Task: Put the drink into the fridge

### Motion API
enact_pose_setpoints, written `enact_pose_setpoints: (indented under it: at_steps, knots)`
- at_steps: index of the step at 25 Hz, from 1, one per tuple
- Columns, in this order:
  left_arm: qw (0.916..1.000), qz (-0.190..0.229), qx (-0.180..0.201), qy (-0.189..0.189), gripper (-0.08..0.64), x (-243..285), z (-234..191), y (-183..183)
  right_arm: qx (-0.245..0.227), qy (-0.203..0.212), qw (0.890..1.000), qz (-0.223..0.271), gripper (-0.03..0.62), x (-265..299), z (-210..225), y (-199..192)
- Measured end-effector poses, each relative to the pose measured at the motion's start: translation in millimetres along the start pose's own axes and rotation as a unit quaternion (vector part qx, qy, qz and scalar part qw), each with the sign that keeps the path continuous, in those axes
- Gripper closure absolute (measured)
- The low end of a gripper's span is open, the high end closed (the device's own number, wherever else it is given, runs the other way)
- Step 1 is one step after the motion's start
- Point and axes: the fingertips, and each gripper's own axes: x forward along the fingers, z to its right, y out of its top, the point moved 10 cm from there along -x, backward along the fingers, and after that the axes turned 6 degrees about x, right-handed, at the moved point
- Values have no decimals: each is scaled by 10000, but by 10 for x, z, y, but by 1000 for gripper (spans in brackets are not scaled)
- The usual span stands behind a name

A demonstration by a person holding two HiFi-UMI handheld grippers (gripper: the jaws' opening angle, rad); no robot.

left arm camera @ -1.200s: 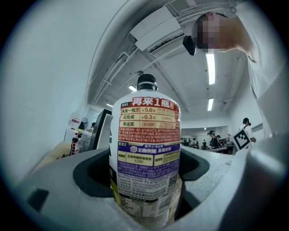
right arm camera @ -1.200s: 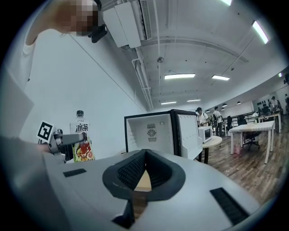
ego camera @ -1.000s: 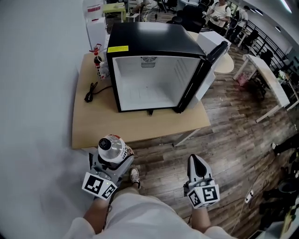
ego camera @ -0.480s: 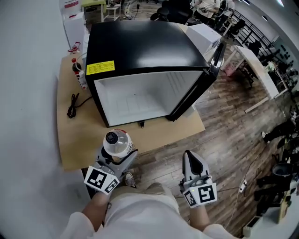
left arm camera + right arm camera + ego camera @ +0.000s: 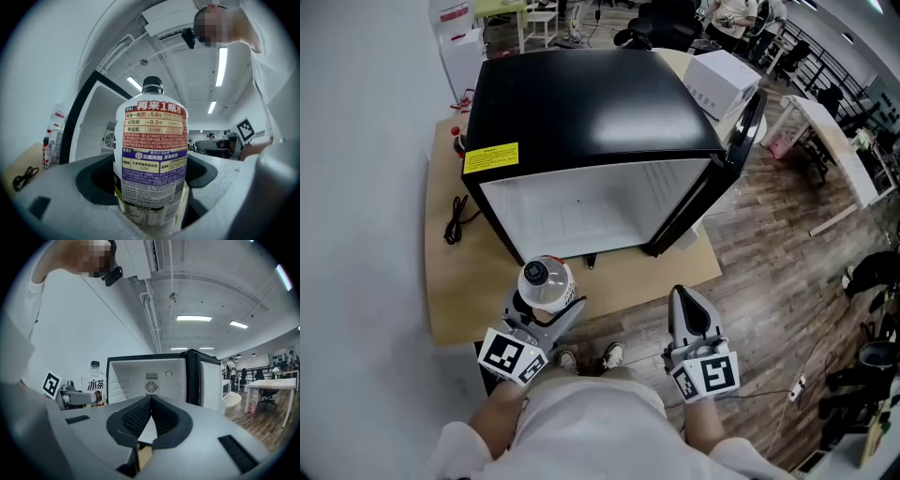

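Risk lies ahead of the jaws of the left gripper (image 5: 546, 307): the tall drink (image 5: 152, 154), upright between them, could clip the upper rim of the fridge (image 5: 581, 211) and tilt in the grip. Those jaws stand wide, pressing the drink's sides. Jaws of the right gripper (image 5: 151, 404) meet, empty.

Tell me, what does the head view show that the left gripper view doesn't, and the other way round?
Only the head view shows the fridge's black top with its yellow sticker, the wooden floor and the person's shoes.

Only the left gripper view shows the red and purple label print, the fan grille in the fridge's back wall, and the ceiling lights.

Both show the drink bottle clamped in the left gripper, the fridge standing open, and the black cable.
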Motion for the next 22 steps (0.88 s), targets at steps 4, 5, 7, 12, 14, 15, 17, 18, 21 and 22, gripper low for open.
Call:
enact_pose_setpoints:
  at_steps: [4,5,7,12,14,15,17,18,21,22]
  knots:
    - [9997,-41,98,225,141,59,-4,27,70,215,9997,77,592,170,135,37]
    - [9996,-48,109,269,141,81,-4,17,64,266,9996,62,592,198,160,33]
    - [9992,-92,154,357,141,130,4,-11,77,359,9993,23,592,241,213,21]
    - [9982,-118,266,531,141,259,4,-79,192,459,9987,-104,592,283,335,-51]
    - [9972,-99,406,623,141,329,-3,-98,199,486,9985,-140,592,296,372,-68]
    - [9966,-97,489,653,141,371,-5,-109,198,500,9984,-151,592,303,389,-73]
    - [9960,-105,599,659,141,469,-23,-139,188,531,9983,-165,592,315,417,-82]
    - [9959,-113,615,655,141,521,-41,-160,179,547,9982,-174,592,318,426,-88]
    - [9959,-149,620,641,141,685,-111,-236,141,573,9980,-223,592,305,442,-99]
    - [9958,-171,659,619,141,745,-131,-264,133,572,9980,-238,593,297,447,-100]
